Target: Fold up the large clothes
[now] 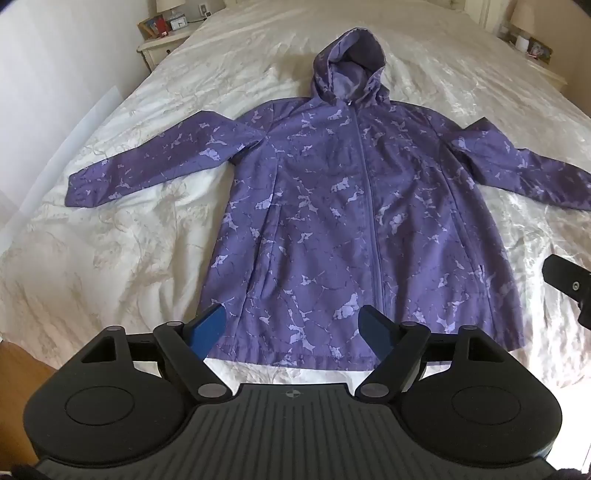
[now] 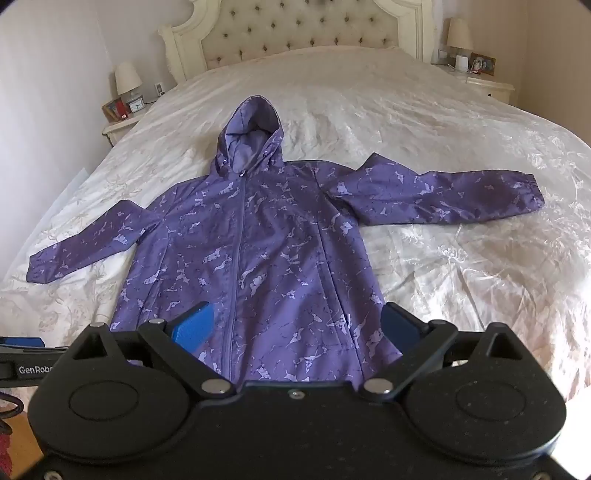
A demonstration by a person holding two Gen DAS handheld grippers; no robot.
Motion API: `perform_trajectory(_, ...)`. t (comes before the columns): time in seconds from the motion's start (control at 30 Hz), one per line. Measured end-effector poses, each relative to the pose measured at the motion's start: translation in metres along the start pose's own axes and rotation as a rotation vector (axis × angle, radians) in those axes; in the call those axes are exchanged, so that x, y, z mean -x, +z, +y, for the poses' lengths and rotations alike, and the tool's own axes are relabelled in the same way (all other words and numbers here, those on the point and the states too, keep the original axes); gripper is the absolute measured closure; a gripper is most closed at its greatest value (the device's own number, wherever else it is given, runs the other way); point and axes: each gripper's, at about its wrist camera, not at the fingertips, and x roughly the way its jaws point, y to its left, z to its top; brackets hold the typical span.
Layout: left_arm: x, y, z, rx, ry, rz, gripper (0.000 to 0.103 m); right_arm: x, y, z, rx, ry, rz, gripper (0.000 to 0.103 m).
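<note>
A purple hooded jacket (image 1: 332, 206) with a pale marbled print is lying flat and face up on the bed (image 1: 110, 229), zipped shut, its hood pointing away from both sets of jaws toward the tufted headboard (image 2: 295, 33).

The left gripper (image 1: 293, 332) is hovering just above the jacket's hem, angled downward, with its jaws standing wide apart and nothing between them; the hem's left half is sitting directly ahead of and between the blue pads (image 1: 208, 326). One sleeve is stretching out far to the left of these jaws, the other to the right.

The right gripper (image 2: 299, 328) is likewise hanging over the lower part of the jacket, its jaws spread wide and gripping nothing (the zipper line is running just inside its left pad). The right sleeve (image 2: 443, 195) is lying ahead and to the right of these jaws, spread over the cream bedspread.

A nightstand (image 2: 118, 127) with a lamp is standing far ahead and left of the right jaws, beside the bed; another is standing far ahead on the right.
</note>
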Motion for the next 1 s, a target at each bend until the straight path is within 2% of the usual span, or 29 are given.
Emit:
perform_trajectory(0.3, 0.001, -0.005, -0.007, -0.015, 0.01, -0.004, 0.025, -0.003, -0.001, -0.002, -0.001, 0.003, -0.002, 0.006)
perform_trajectory(1.0, -0.009, -0.001, -0.014, -0.024, -0.013, 0.044, 0.025, -0.017, 0.001, -0.011, -0.019, 0.004, 0.044, 0.006)
